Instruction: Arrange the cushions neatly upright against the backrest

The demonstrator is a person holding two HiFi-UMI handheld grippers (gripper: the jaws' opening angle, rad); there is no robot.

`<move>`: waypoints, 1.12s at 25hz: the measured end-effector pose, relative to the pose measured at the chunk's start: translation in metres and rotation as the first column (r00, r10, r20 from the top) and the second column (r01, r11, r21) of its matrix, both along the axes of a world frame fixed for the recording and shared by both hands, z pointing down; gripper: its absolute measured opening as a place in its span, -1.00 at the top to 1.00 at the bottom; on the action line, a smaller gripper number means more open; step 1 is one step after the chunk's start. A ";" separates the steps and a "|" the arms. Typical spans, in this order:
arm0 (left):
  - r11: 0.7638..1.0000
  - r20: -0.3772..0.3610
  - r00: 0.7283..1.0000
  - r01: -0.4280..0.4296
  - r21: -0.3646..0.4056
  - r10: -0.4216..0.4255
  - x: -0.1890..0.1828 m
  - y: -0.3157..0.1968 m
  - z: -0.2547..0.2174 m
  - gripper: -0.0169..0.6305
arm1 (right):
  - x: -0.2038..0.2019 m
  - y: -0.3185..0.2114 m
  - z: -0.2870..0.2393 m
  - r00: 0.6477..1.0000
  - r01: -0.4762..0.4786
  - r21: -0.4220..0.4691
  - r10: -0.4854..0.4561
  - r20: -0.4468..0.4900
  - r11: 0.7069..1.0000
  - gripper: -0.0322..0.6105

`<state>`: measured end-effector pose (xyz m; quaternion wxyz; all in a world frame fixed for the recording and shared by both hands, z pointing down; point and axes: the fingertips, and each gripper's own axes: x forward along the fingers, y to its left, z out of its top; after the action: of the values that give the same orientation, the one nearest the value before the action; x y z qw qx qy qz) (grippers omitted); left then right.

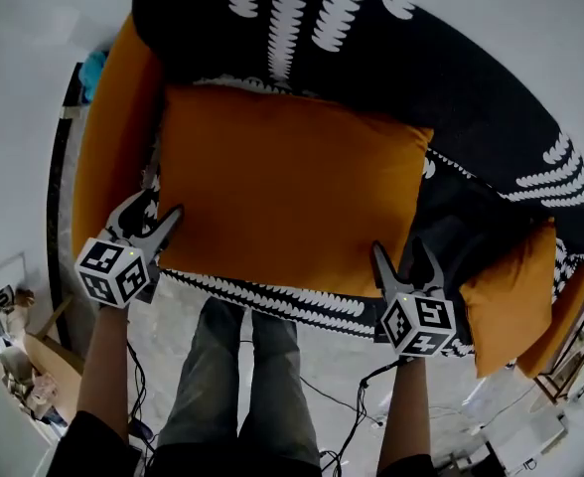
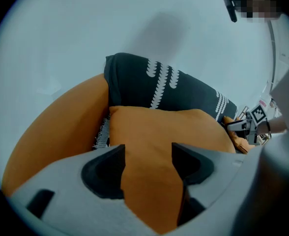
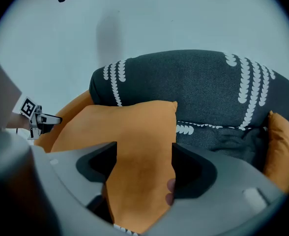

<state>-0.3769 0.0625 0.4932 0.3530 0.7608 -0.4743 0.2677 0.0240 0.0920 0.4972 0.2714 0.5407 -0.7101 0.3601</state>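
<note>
— While the left gripper (image 1: 158,207) and right gripper (image 1: 398,251) sit at the orange cushion (image 1: 292,192), are they clenched?
— No, both released, jaws apart, the cushion's near edge between each pair; its far edge meets the backrest (image 1: 451,78) ahead.

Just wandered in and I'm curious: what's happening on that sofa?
A person holds a gripper in each hand at the front edge of a large orange cushion lying across the dark patterned sofa. The left gripper is at its left corner, the right gripper at its right. Both are open around the fabric. The cushion isn't upright yet.
</note>
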 end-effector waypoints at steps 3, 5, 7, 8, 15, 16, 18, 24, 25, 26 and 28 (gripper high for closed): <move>1.000 -0.003 1.000 0.005 -0.009 -0.005 -0.003 -0.005 0.020 -0.06 | -0.001 -0.002 0.022 1.000 0.013 -0.027 -0.013 0.013 1.000 -0.29; 1.000 -0.001 1.000 0.005 -0.021 -0.005 -0.001 -0.009 0.035 -0.13 | 0.002 -0.002 0.035 0.999 0.016 -0.043 -0.015 0.032 0.999 -0.35; 0.999 0.007 1.000 -0.010 -0.036 0.010 0.003 -0.011 0.047 -0.18 | 0.006 -0.001 0.044 0.998 0.015 -0.058 -0.011 0.058 0.998 -0.42; 0.999 0.010 1.000 -0.022 -0.041 0.023 0.005 -0.012 0.050 -0.18 | 0.007 -0.001 0.047 0.998 0.014 -0.064 -0.010 0.070 0.998 -0.46; 0.996 0.000 0.999 -0.033 -0.081 0.033 -0.002 -0.018 0.057 -0.40 | 0.001 -0.009 0.062 0.992 0.060 -0.124 -0.046 0.115 0.990 -0.63; 0.995 -0.005 0.999 -0.038 -0.089 0.037 -0.001 -0.019 0.061 -0.41 | 0.001 -0.010 0.068 0.991 0.070 -0.138 -0.053 0.125 0.988 -0.63; 0.993 -0.026 0.999 -0.048 -0.106 0.046 0.004 -0.020 0.071 -0.40 | 0.001 -0.012 0.077 0.987 0.088 -0.154 -0.066 0.143 0.984 -0.63; 0.990 -0.099 0.992 -0.092 -0.111 0.081 0.024 -0.021 0.076 -0.13 | 0.000 -0.012 0.083 0.981 0.132 -0.160 -0.106 0.163 0.978 -0.44; 0.989 -0.107 0.990 -0.101 -0.105 0.090 0.026 -0.021 0.076 -0.02 | -0.002 -0.012 0.084 0.981 0.141 -0.155 -0.117 0.153 0.978 -0.37; 0.990 -0.113 0.989 -0.105 -0.097 0.094 0.027 -0.020 0.074 0.08 | -0.006 -0.012 0.083 0.982 0.150 -0.147 -0.130 0.139 0.978 -0.30; 0.991 -0.117 0.988 -0.108 -0.083 0.098 0.024 -0.018 0.070 0.24 | -0.014 -0.011 0.077 0.983 0.166 -0.122 -0.154 0.103 0.978 -0.16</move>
<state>-0.3531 0.0442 0.5629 0.3983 0.7817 -0.4011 0.2634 0.0096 0.0807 0.5740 0.3008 0.4455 -0.7383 0.4075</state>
